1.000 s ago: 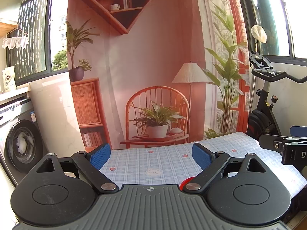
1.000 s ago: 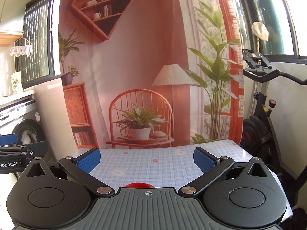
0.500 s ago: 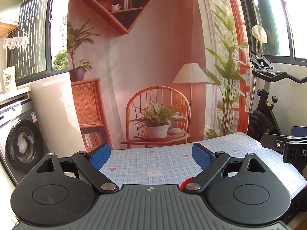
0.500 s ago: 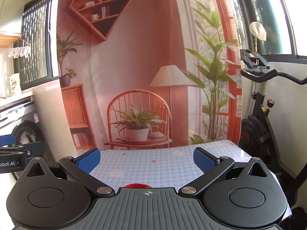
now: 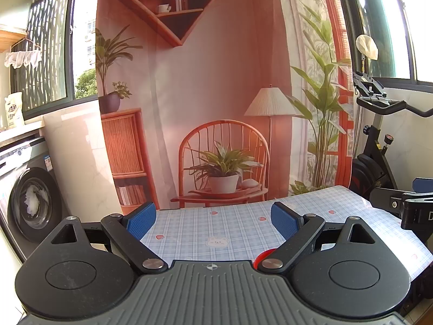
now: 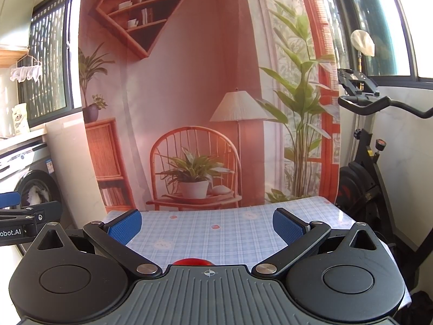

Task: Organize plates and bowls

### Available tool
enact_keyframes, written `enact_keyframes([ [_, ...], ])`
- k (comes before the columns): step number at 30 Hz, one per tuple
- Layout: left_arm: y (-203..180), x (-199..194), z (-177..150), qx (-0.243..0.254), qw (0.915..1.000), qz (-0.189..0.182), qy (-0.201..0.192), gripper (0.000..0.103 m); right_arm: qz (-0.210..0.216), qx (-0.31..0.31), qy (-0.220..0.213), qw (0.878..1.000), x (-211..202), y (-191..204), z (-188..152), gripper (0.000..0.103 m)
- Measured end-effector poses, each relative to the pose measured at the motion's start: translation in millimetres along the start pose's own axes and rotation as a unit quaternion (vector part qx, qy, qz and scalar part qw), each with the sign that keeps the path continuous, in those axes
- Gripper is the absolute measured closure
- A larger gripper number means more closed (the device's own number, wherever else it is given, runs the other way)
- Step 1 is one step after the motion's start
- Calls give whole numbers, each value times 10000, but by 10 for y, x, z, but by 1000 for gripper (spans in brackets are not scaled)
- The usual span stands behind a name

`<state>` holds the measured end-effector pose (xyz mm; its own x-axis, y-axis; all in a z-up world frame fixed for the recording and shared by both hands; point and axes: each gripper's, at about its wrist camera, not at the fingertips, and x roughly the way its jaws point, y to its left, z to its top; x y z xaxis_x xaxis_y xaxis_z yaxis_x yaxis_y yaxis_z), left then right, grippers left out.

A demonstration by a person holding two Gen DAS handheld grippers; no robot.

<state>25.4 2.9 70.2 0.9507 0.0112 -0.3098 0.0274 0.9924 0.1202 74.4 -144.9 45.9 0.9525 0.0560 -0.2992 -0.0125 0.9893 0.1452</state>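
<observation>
Both tools hang level above the tabletop [image 5: 232, 233], which wears a blue checked cloth. The left tool [image 5: 213, 220] is released, its blue pads spread wide with nothing between them. The right tool [image 6: 207, 226] is likewise released and empty. A red dish rim [image 6: 191, 261] peeks out just over the right tool's body, close beneath it and centred between its fingers. In the left wrist view the same red rim [image 5: 261, 256] shows beside the right finger's base. Too little of it shows to tell plate from bowl.

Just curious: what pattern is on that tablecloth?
Pale blue plaid tablecloth with small red hearts and bear faces, clearest from the left wrist.
</observation>
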Motion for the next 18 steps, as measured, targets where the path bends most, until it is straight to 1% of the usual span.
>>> enact_keyframes([
  [18, 15, 9, -1, 1, 10000, -31, 3, 10, 4, 0, 3, 10000, 2, -1, 7, 0],
])
